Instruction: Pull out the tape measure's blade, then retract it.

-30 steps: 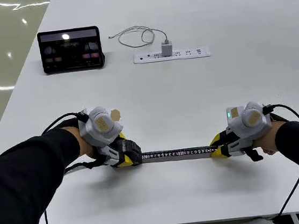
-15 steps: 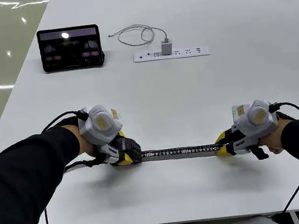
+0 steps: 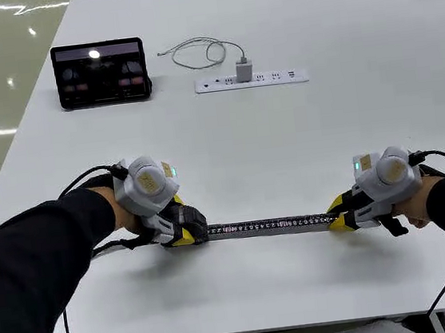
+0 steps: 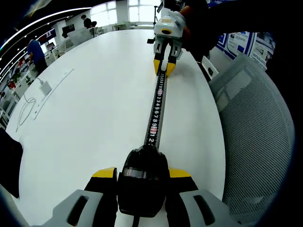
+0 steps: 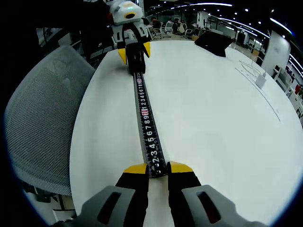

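1. The tape measure case [image 3: 190, 223] is held on the white table [image 3: 285, 151], toward the near-left part, by the left gripper [image 3: 183, 227]. Its jaws are closed against the two sides of the black case, with yellow tips seen on either side in the left gripper view.
2. The blade [image 3: 269, 226] is drawn out of the case to the right and is laid flat on the tabletop, printed numbers upward. It runs roughly parallel to the table's near edge.
3. The blade's free end is pinched by the right gripper [image 3: 341, 217]. In the right gripper view its jaws are seen nearly together, with only the blade's end between the yellow tips.
4. The two grippers are set well apart, facing each other along the blade.
5. A strip of bare tabletop is left between the blade and the near edge. A grey mesh chair [image 4: 255, 142] is seen just beyond that edge.
6. A wide stretch of open tabletop is seen on the far side of the blade.
7. Beyond that stretch, a white power strip [image 3: 273, 78] with a plugged charger [image 3: 244, 71] and a coiled cable [image 3: 198, 53] is placed, and a dark tablet [image 3: 100, 73] is propped to its left, near the table's left edge.
8. Bare tabletop is seen past the right gripper toward the right.
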Motion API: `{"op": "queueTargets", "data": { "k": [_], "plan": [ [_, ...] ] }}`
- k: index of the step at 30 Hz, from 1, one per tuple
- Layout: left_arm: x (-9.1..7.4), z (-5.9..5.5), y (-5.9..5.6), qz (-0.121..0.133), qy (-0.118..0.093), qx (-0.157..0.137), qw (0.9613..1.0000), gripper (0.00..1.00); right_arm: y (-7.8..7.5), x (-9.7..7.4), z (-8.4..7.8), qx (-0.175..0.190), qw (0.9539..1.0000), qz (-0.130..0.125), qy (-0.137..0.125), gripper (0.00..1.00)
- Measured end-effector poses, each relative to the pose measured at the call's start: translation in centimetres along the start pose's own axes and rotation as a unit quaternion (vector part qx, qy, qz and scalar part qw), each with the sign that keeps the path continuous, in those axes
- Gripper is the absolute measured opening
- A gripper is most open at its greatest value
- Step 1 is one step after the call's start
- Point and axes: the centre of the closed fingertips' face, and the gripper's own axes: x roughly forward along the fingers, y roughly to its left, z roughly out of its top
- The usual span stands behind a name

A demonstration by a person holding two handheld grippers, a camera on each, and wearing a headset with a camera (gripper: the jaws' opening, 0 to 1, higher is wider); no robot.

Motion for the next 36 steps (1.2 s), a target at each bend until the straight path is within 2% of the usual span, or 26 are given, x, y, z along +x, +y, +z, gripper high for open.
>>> {"op": "queueTargets", "data": {
  "k": [36],
  "plan": [
    [0.04, 0.01, 0.12, 0.007, -0.005, -0.003, 1.0000, 0.35, -0.20, 0.39, -0.54, -0.006, 0.9998, 0.003, 0.020, 0.11]
  ]
}}
